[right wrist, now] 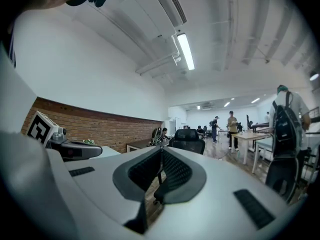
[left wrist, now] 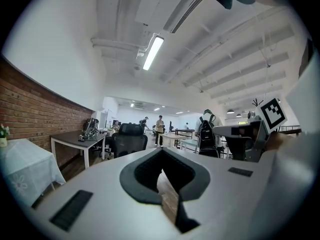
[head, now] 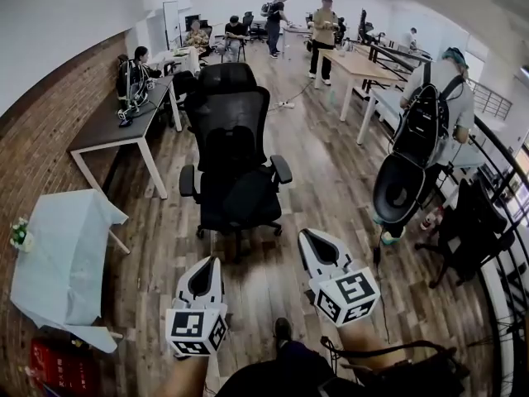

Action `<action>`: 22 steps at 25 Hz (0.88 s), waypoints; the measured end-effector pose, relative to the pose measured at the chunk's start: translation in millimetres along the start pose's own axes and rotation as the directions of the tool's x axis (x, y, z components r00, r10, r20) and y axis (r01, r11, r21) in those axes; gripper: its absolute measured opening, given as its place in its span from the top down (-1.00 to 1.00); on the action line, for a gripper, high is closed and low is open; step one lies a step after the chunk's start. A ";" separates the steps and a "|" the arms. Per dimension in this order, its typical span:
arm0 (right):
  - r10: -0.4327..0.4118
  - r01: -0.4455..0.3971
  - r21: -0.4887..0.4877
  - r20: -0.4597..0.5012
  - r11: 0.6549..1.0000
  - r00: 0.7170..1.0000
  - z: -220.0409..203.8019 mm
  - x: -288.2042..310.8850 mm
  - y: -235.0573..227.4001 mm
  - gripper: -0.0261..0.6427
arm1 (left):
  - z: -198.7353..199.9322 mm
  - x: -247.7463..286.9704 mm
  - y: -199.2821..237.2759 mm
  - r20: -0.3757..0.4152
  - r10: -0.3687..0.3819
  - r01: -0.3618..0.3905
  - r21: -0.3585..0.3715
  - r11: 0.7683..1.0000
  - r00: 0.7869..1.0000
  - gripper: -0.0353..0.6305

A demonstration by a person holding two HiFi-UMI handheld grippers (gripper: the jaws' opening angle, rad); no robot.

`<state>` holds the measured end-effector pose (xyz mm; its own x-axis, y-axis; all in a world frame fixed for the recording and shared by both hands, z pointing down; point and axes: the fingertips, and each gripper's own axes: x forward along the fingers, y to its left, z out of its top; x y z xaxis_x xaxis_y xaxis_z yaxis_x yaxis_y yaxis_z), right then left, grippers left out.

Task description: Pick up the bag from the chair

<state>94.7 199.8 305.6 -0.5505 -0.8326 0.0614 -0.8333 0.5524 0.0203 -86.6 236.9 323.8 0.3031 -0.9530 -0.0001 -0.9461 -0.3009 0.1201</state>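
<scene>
Left gripper (head: 208,267) and right gripper (head: 309,240), both smooth and white, jaws pressed together on nothing, held low before one black mesh-backed chair (head: 234,131) on wood-plank floor (head: 322,180); one dark, lumpy bag (head: 238,195) on its seat, well apart from both

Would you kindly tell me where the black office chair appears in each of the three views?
Head view: the black office chair stands large at the centre.
Left gripper view: small, in the distance, left of centre.
Right gripper view: small, in the distance, just right of centre.
Shared landmark: the brick wall, left of the chair in all three.
</scene>
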 end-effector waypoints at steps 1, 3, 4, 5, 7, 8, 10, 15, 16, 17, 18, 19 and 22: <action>0.004 -0.004 0.002 -0.003 1.000 1.000 -0.3 8.5 -9.4 0.89 | -0.8 14.2 0.5 -0.001 -0.001 0.001 0.000 1.000 1.000 0.87; 0.014 -0.014 0.005 -0.010 1.000 1.000 0.2 25.2 -29.3 0.89 | -1.0 43.8 1.5 -0.007 0.001 -0.001 0.000 1.000 1.000 0.87; 0.021 -0.020 0.007 -0.014 1.000 1.000 0.0 33.2 -39.7 0.89 | -0.3 58.3 1.4 -0.011 0.002 -0.002 0.002 1.000 1.000 0.87; 0.026 -0.026 0.007 -0.017 1.000 1.000 0.0 40.5 -50.2 0.89 | 0.3 72.1 0.7 -0.016 0.004 -0.003 0.004 1.000 1.000 0.86; 0.034 -0.034 0.006 -0.022 0.999 0.999 0.2 53.3 -70.0 0.89 | -0.6 97.7 -1.7 -0.027 0.005 -0.004 0.013 1.000 1.000 0.86; 0.038 -0.037 0.005 -0.023 0.999 0.999 0.2 59.9 -79.5 0.89 | -2.0 110.3 -2.6 -0.034 0.005 -0.005 0.018 1.000 0.999 0.86; 0.044 -0.044 0.007 -0.026 0.999 0.999 -0.2 76.2 -98.1 0.89 | -4.9 137.2 -2.3 -0.050 0.003 -0.002 0.019 1.000 0.999 0.86; 0.046 -0.045 0.025 -0.023 0.999 0.999 -1.1 105.6 -139.7 0.89 | -5.7 191.6 -7.5 -0.065 -0.030 0.032 0.030 0.999 0.997 0.86; 0.040 -0.039 0.028 -0.020 0.999 0.999 -0.3 106.1 -148.8 0.89 | -5.9 198.4 -10.0 -0.066 -0.022 0.025 0.037 0.999 0.998 0.86; 0.033 -0.032 0.032 -0.018 0.999 0.999 0.5 107.2 -157.6 0.89 | -6.7 204.6 -11.6 -0.067 -0.014 0.016 0.039 0.999 0.998 0.86; 0.027 -0.026 0.038 -0.017 0.999 0.999 0.8 109.3 -165.1 0.89 | -8.1 210.1 -12.2 -0.071 -0.008 0.010 0.039 0.999 0.997 0.86; 0.023 -0.022 0.043 -0.016 0.999 1.000 0.7 112.4 -170.9 0.89 | -9.8 214.9 -11.9 -0.077 -0.006 0.009 0.038 0.999 0.997 0.86; 0.019 -0.019 0.043 -0.012 0.999 1.000 -0.4 126.4 -183.3 0.88 | -14.8 230.6 -8.1 -0.093 -0.012 0.016 0.040 0.999 0.996 0.86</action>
<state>177.9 -6.6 310.0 -0.5657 -0.8213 0.0739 -0.8243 0.5656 -0.0242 -7.4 20.2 337.5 0.3240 -0.9417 0.0903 -0.9449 -0.3174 0.0803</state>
